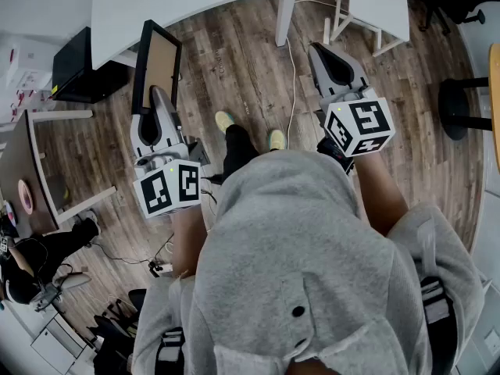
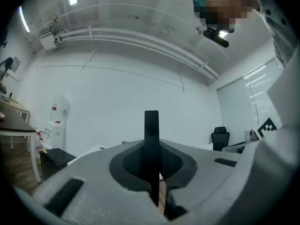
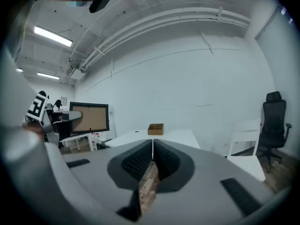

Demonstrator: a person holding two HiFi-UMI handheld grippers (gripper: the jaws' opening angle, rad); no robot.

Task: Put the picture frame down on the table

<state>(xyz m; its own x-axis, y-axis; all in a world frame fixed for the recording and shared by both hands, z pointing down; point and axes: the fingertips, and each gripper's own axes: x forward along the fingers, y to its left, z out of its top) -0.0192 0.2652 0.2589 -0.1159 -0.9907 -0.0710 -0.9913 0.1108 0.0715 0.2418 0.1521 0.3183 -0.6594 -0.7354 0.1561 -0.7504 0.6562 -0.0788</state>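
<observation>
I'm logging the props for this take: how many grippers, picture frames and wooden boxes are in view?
Grippers: 2 (left gripper, right gripper)
Picture frame: 1
Wooden box: 1
Total: 4

The picture frame (image 1: 158, 62) is a black rectangle around a plain brown panel. It stands upright in the air, clamped along its lower edge between the jaws of the left gripper (image 1: 156, 98). It is near the edge of the white table (image 1: 187, 2), not resting on it.
</observation>
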